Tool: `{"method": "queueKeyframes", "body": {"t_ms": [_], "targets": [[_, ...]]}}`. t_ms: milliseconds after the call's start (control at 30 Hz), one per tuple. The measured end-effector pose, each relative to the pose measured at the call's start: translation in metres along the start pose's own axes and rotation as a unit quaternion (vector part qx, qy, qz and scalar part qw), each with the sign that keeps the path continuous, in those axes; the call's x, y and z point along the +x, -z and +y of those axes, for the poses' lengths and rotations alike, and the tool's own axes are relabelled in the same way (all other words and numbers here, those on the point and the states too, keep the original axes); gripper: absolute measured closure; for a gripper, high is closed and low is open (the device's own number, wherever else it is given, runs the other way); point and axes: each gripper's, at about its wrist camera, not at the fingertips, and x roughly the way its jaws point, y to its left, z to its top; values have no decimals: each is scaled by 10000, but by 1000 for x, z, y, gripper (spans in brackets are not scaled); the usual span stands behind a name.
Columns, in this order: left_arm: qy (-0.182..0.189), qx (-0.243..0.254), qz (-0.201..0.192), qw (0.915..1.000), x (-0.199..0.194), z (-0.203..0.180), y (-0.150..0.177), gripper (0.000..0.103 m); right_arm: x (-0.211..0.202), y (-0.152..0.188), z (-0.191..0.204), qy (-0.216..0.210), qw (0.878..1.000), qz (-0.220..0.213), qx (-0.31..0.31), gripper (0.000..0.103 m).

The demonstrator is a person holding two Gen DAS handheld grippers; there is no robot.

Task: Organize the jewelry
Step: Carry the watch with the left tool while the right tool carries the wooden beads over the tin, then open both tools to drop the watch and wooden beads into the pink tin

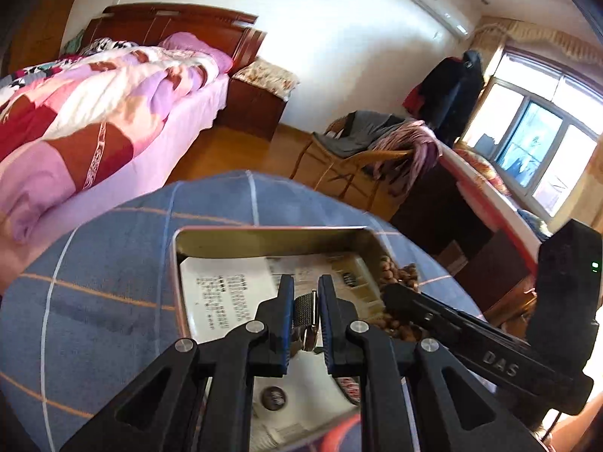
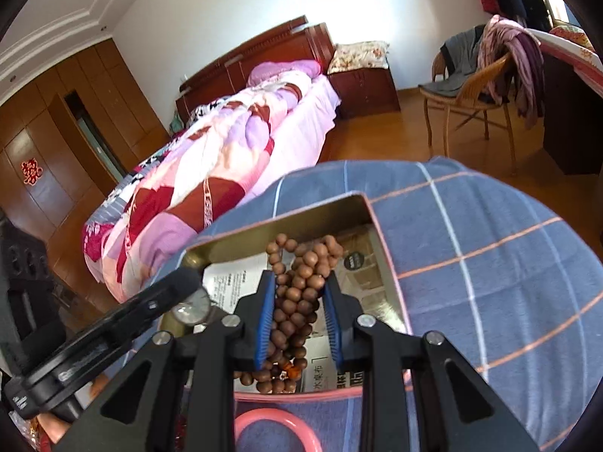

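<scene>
A tin box with a gold inside and printed paper on its floor lies open on a table with a blue checked cloth. My left gripper is shut on a watch by its dark mesh band and holds it over the box. The watch's round face shows at the left of the right wrist view. My right gripper is shut on a bundle of brown wooden beads that hangs over the box. The beads also show past the box's right wall.
A pink bangle lies on the cloth in front of the box. Beyond the table are a bed with a pink quilt, a wicker chair draped with clothes and a desk by the window.
</scene>
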Motion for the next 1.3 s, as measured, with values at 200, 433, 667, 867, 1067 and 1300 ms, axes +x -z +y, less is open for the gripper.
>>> {"method": "queueKeyframes", "body": {"t_ms": [200,433,667,867,1067,1300], "targets": [[-334,30,74,9994,10,3,5,91,11,1,5,120,9996,96,-222,72],[-367,-54,-55,9993,5,6,5,58,-8,-2,7,297,9982,-428,-309,37],[-421,69,-205,9989,-3,-1,1,34,-12,-10,-14,403,9969,-620,276,37],[-92,-425,-135,9990,-4,10,-6,34,-17,-12,-16,469,9958,-727,309,37],[-89,-579,-374,9976,-34,3,-13,34,-42,-10,-17,625,9931,-889,433,37],[-568,-198,-334,9976,-69,-8,4,34,-67,12,-16,743,9932,-742,498,37]]}}
